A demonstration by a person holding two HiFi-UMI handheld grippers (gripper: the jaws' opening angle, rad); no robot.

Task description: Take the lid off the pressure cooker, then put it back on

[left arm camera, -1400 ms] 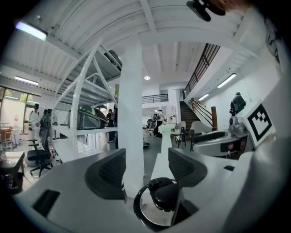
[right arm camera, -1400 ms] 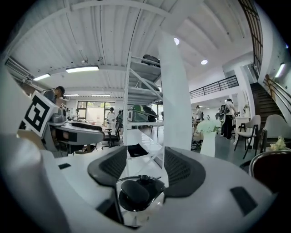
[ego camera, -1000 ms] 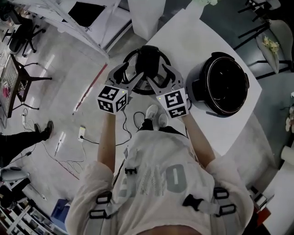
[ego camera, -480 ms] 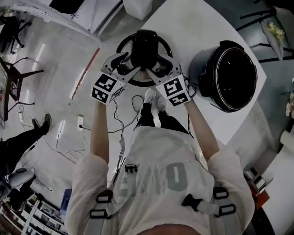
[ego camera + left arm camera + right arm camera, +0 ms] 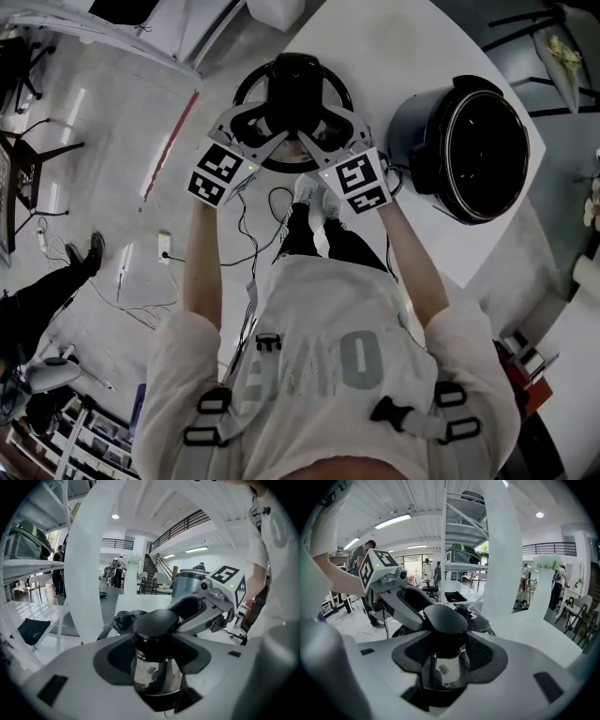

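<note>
Both tongs meet on one thing: the left gripper (image 5: 157, 646) and the right gripper (image 5: 444, 651) each have the black knob (image 5: 294, 86) of the lid (image 5: 246, 94) between the pads. Their jaws have just been closing and now stand narrow, pressed on the knob from two sides. In the head view they come to it as a V, from your side of the table (image 5: 394, 47). The lid is at the table's left corner, close to the edge, and I cannot tell if its rim rests fully on the surface. The cooker pot (image 5: 412, 127) stands well apart to the right of the lid, upright, with its mouth open. So the way to go, I think, is up and then to your right, and your right hand is the nearer one to the pot. Keep the lid level, because both grips share this one small knob.
</note>
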